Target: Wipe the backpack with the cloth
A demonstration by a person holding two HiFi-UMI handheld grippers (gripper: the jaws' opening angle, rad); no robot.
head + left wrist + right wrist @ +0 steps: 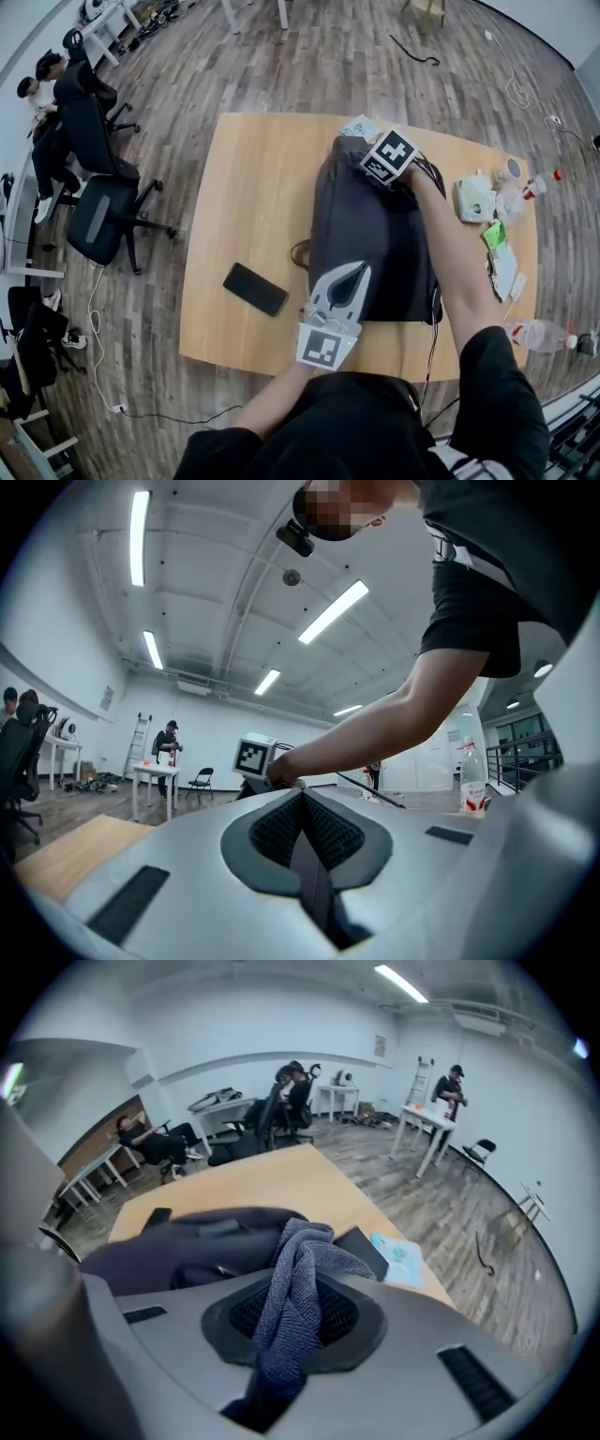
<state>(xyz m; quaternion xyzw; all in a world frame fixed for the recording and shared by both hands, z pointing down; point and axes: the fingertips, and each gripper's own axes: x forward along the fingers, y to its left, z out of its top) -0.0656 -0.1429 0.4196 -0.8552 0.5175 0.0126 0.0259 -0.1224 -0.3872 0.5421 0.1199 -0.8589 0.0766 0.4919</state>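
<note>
Dark grey fabric backpack (370,225) lies flat mid-way across the light wooden bench (253,187), top end away from the person.

Right gripper (298,1279): fingers pinching a grey-blue knitted cloth (286,1321). The cloth is bunched and stands out past the fingertips, so fabric meets the bag rather than plastic. In the head view this gripper sits at the far top edge of the backpack, arm stretched across it. My read is the start of a stroke, far end first, then drawn toward the body.

Left gripper (352,272): fingers pressed together on a dark flat strap (314,874) running down between the pads. It looks like backpack webbing, but I can't confirm the source. The tip rests at the near bottom edge of the bag. Likely purpose is an anchor, so the bag doesn't slide or ruck when the cloth drags over it.

A black flat phone (255,289) lies on the bench left of the bag, apart from it and outside the wipe path. Bottles and small packets sit at the right edge, also apart from the bag.

Progress: can't judge how much of the surface is wiped, as no visible dirt or wet track shows.

Risk: soft fabric bunching under the cloth if the near-end hold slips.
</note>
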